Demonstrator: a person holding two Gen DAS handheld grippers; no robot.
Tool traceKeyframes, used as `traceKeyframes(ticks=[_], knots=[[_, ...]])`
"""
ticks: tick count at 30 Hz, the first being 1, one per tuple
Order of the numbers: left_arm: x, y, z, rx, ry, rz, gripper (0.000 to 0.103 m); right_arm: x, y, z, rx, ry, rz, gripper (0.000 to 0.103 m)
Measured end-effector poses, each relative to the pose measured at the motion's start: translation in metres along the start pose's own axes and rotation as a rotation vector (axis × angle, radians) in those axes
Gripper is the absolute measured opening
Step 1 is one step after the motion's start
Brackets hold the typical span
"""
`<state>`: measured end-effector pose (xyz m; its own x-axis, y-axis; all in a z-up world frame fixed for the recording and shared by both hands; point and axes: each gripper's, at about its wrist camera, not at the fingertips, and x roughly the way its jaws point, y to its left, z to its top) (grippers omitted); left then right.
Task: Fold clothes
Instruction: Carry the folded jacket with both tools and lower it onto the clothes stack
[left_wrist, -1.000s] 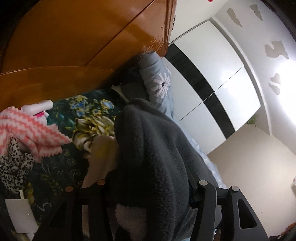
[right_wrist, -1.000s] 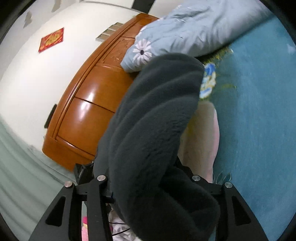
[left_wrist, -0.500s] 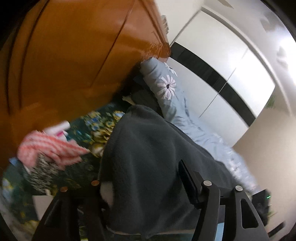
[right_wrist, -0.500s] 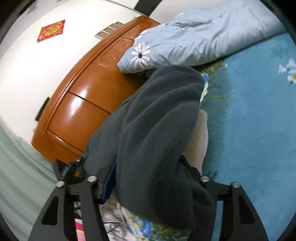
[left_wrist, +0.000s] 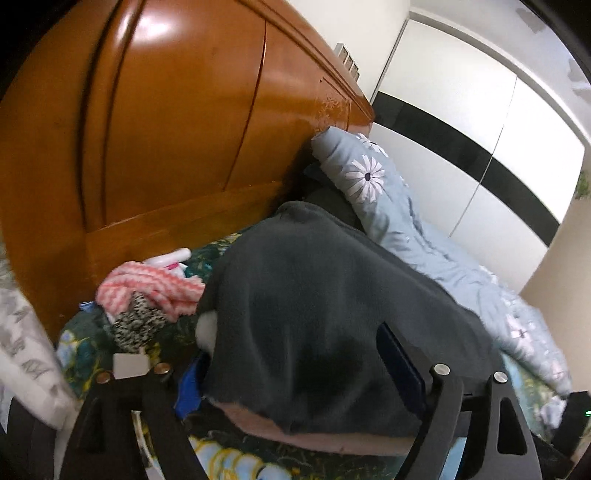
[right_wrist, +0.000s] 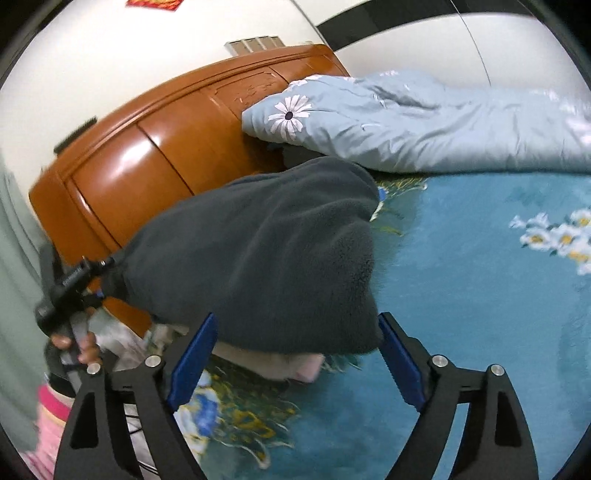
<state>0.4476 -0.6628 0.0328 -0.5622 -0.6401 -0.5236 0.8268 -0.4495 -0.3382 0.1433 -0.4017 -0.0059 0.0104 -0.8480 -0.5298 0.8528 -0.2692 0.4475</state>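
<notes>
Between both sets of spread, just-opening jaws, the dark grey fleece (left_wrist: 325, 295) (right_wrist: 266, 251) is lying on the bed (right_wrist: 480, 295), released.

Dark grey fleece (right_wrist: 266, 251) over a pale pink garment (right_wrist: 273, 363). Teal bedspread (right_wrist: 480, 314) with white-yellow flowers. Light blue quilt (right_wrist: 424, 125) with white daisies. Glossy orange-brown headboard (left_wrist: 166, 129). Pink-white zigzag cloth (left_wrist: 147, 288); black-white spotted cloth (left_wrist: 136, 325). Blue gripper pads (right_wrist: 190, 363).
</notes>
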Motion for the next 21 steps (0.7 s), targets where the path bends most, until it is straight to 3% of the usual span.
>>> traceKeyframes(ticks=[9,12,17,18,19,21], knots=[[-0.047,-0.011,-0.026,-0.021,-0.104,0.042,0.103,-0.018,0.02,-0.028,-0.135,-0.009,-0.04,0.089],[-0.057,-0.023,-0.041,0.002,-0.123,0.032,0.103,-0.024,0.023,-0.039,-0.143,-0.013,-0.043,0.09],[-0.053,-0.04,-0.086,-0.006,-0.101,0.016,0.103,-0.035,0.018,-0.065,-0.145,-0.028,-0.077,0.091],[-0.051,-0.043,-0.093,0.0,-0.09,0.022,0.103,-0.036,0.015,-0.072,-0.143,-0.026,-0.087,0.092],[-0.048,-0.048,-0.102,0.01,-0.077,0.026,0.103,-0.038,0.013,-0.078,-0.139,-0.023,-0.096,0.1],[-0.045,-0.058,-0.116,0.028,-0.063,0.023,0.103,-0.042,0.008,-0.089,-0.134,-0.027,-0.107,0.103]])
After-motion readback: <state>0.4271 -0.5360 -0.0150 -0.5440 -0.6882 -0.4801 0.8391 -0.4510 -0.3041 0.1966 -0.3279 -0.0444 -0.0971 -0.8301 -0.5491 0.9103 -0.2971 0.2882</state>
